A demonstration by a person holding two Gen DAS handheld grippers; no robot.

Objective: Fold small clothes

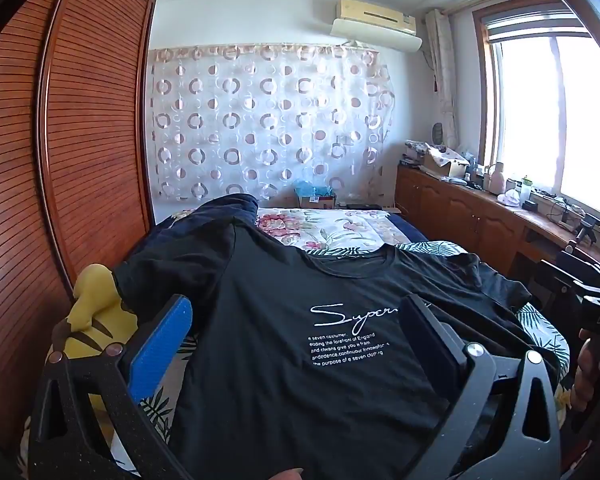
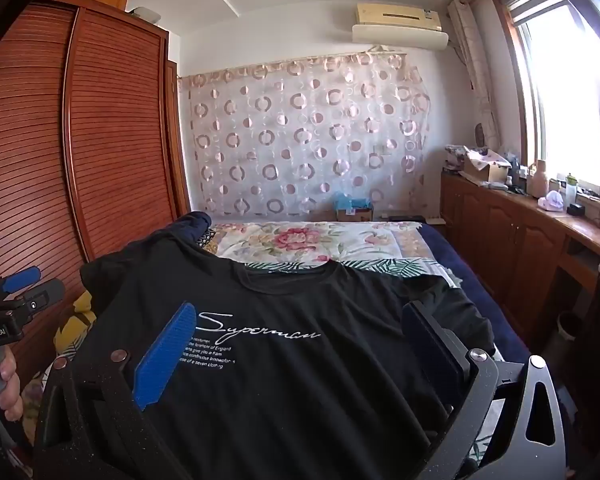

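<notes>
Bedroom bed [image 1: 340, 228] carried black T-shirt [image 1: 300, 360], spread flat, unfolded. We held left gripper [image 1: 300, 344] and right gripper [image 2: 300, 356] above it, jaws spread, empty. Folding not begun; next move called for pinching shirt edge.

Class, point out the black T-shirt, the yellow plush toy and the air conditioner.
black T-shirt [image 1: 284, 392], left wrist view, chest below the print
yellow plush toy [image 1: 90, 312], left wrist view, body
air conditioner [image 2: 398, 18], right wrist view, front panel

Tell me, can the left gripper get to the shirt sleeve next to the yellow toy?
Probably yes. The left gripper is wide open above the black shirt, and nothing lies between it and that sleeve beside the yellow toy.
</notes>
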